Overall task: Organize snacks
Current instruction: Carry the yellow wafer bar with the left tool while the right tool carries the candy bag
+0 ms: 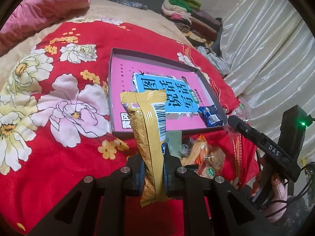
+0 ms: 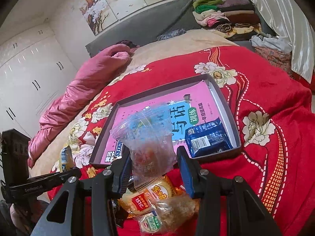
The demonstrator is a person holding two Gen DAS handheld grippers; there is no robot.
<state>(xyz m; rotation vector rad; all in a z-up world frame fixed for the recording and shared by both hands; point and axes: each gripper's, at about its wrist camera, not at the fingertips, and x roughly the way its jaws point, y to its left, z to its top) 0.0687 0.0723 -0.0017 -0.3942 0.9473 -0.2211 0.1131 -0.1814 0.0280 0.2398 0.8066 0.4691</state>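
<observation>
My left gripper (image 1: 154, 165) is shut on a yellow snack packet (image 1: 149, 129), held upright just in front of a shallow grey box (image 1: 155, 57) lined with a pink book. A blue snack packet (image 1: 209, 115) lies in the box's near right corner; it also shows in the right wrist view (image 2: 206, 137). My right gripper (image 2: 153, 167) is open, its fingers either side of a clear plastic snack bag (image 2: 149, 137) that stands between them above a pile of loose snacks (image 2: 157, 206). A Snickers bar (image 2: 116, 153) lies at the box's (image 2: 228, 106) near left corner.
Everything lies on a red floral quilt (image 1: 59, 118) on a bed. A pink duvet (image 2: 78, 90) is bunched at the far left. Folded clothes (image 2: 222, 17) are stacked at the far end. A white satin curtain (image 1: 265, 39) hangs on the right.
</observation>
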